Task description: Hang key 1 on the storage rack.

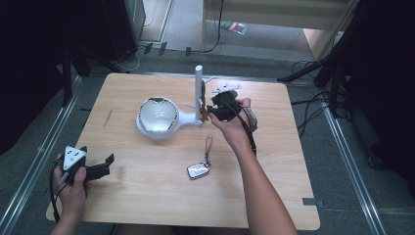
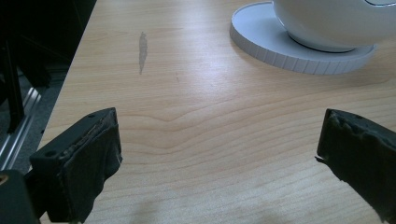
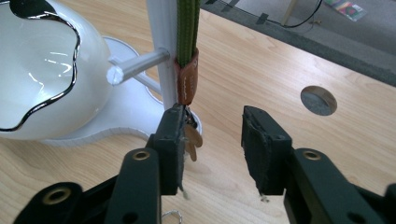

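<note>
A green strap (image 3: 187,28) with a brown leather end is hanging upright along the white stand's post (image 3: 161,46), toward the counter's (image 1: 274,196) far edge; the right hand-held gripper (image 3: 212,140) is gaping just below it, holding nothing; the left hand-held gripper (image 1: 95,166) is idling open near the left front corner.

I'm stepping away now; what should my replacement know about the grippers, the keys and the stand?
Right gripper: open at the white stand's post, beside the green strap keychain hanging there, one jaw against its brass tag.
Left gripper: open, resting idle at the table's near left.
Car key fob: lies on the table, not yet hung.
White bowl sits on the stand's base.
</note>
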The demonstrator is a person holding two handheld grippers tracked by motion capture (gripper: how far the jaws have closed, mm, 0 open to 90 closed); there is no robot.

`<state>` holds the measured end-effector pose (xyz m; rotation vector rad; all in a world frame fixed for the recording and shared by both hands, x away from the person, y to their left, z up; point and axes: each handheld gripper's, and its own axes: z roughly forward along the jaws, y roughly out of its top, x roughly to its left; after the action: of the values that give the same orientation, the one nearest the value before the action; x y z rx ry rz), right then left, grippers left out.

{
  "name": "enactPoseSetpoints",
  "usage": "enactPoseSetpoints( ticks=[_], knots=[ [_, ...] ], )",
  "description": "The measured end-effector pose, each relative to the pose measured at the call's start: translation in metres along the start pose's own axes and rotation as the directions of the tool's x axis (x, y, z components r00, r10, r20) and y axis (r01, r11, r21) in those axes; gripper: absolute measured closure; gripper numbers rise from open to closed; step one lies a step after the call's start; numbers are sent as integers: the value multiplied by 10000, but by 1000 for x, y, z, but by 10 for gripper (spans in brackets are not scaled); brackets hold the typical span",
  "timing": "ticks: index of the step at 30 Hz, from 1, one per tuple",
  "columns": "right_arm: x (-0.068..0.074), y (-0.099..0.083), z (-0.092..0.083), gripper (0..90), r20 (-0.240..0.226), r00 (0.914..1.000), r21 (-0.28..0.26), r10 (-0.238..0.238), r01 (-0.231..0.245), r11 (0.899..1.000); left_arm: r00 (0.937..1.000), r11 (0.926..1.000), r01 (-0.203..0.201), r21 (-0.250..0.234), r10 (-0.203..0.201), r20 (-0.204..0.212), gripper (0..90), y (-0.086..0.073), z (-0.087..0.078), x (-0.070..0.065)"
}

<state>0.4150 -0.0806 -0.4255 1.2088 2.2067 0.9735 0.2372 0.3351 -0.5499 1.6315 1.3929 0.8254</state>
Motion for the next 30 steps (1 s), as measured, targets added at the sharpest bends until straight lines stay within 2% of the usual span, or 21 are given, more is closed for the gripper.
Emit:
enactPoseSetpoints(
  ticks=[5,11,12,15,22,25,27,30],
  knots=[
    [-3,-5,-3,537,53,9995,326,301,-303,9990,10000,10000,4,4,-4,0,2,0,0,0],
    [-5,-9,-4,533,-17,9981,862,621,-617,9944,10000,10000,1,11,-1,-2,2,0,0,0],
    [-5,-11,-4,535,67,9977,1098,680,-683,9916,10000,10000,-3,15,3,-2,2,0,0,0],
    [-4,-12,-3,553,-108,9934,1501,1142,-1113,9824,10000,10000,3,22,-3,-2,2,0,0,0],
    [-2,-13,0,562,-76,9915,2089,1297,-1253,9699,10000,10000,6,45,-6,-1,2,0,1,0],
    [1,-13,1,571,28,9881,2512,1538,-1496,9563,10000,10000,24,15,-24,30,2,0,1,0],
    [1,-14,1,575,23,9885,2611,1510,-1464,9541,10000,10000,29,18,-29,22,2,0,1,0],
    [3,-14,2,577,87,9875,2890,1576,-1534,9450,10000,10000,20,38,-20,15,2,0,1,0]
  ],
)
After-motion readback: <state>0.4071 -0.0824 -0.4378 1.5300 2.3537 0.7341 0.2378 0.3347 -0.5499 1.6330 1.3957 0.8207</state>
